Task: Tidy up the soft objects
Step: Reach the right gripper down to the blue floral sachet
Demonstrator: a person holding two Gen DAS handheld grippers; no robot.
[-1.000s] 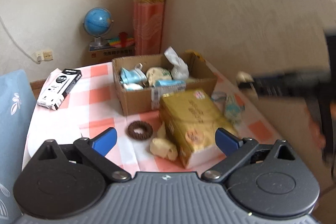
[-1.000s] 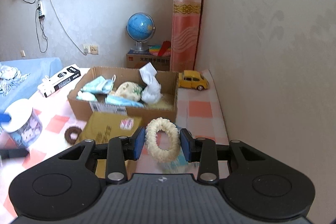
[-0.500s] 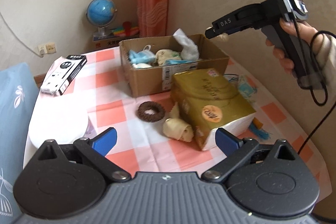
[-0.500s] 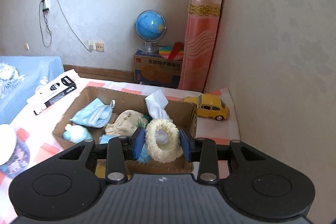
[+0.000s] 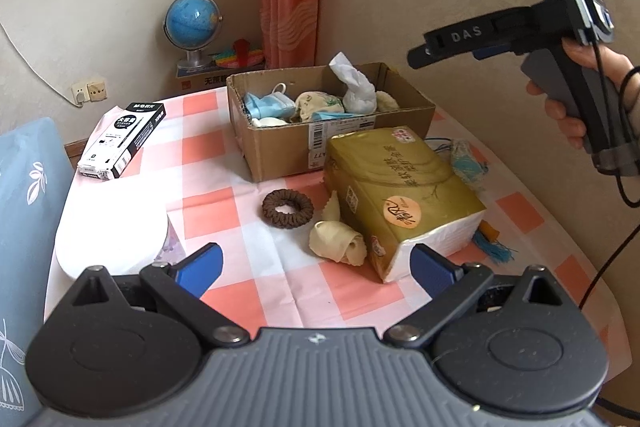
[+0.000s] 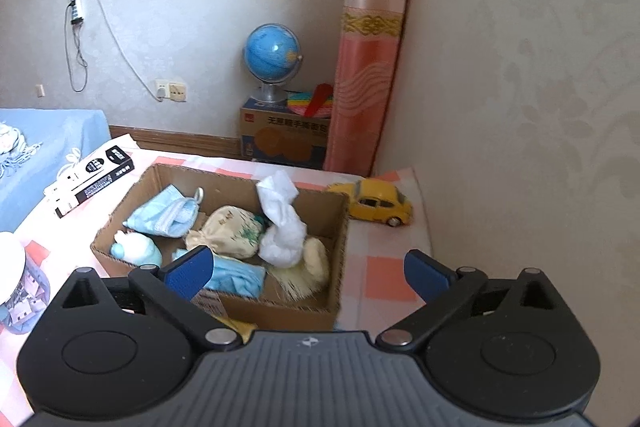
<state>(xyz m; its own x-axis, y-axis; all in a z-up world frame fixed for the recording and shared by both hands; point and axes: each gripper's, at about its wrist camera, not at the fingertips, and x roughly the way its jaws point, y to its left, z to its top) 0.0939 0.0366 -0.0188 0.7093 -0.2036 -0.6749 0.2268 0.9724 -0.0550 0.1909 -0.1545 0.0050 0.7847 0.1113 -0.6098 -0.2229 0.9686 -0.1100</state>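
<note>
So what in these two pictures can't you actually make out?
- Cream scrunchie in the cardboard box: right wrist view, half hidden behind the white cloth.
- Jar: cut by the left edge and the right gripper body.
- Blue tassel: left wrist view, mostly hidden behind the tissue pack.
- Tissue pack print: too small to read.
- Left gripper body hides the near table edge.
</note>
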